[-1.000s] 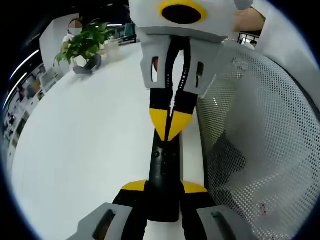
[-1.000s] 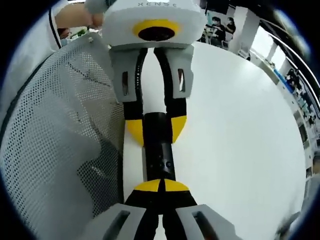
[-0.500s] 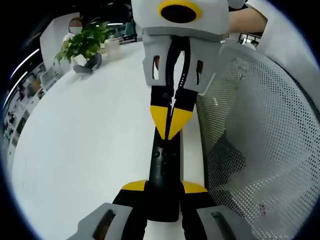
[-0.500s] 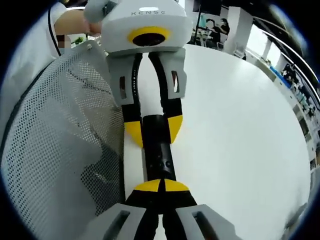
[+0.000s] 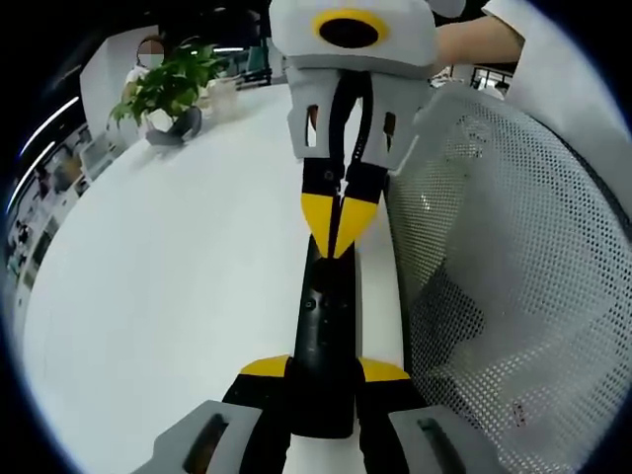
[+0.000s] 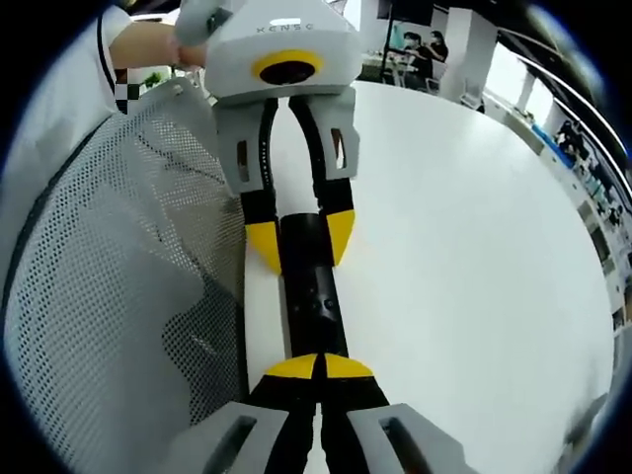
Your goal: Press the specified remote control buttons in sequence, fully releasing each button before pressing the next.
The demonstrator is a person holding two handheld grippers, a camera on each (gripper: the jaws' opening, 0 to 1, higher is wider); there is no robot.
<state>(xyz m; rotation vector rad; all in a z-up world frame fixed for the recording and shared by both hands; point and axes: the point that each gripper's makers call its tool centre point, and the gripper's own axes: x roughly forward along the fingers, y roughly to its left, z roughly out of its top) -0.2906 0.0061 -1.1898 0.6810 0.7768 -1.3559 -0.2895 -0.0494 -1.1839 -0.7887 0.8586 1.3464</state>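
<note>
A slim black remote [image 5: 324, 316] with small buttons lies lengthwise above the white table [image 5: 168, 276]. My left gripper [image 5: 324, 369] is shut on the remote's near end, a yellow tip on either side. My right gripper [image 5: 336, 225] comes in from the top, shut, its joined yellow tips pointing down at the remote's far end. I cannot tell whether they touch it. In the right gripper view the remote [image 6: 311, 296] runs from my shut right gripper [image 6: 317, 367] up to the left gripper [image 6: 299, 237] clamping it.
A grey mesh chair back [image 5: 513, 276] stands close beside the remote, seen too as the mesh [image 6: 109, 247] on the left. A potted plant [image 5: 168, 94] sits at the table's far side. A person's hand [image 6: 148, 44] holds the left gripper.
My right gripper has drawn back along the remote toward its far end, uncovering more of the button face. The left gripper keeps its hold.
</note>
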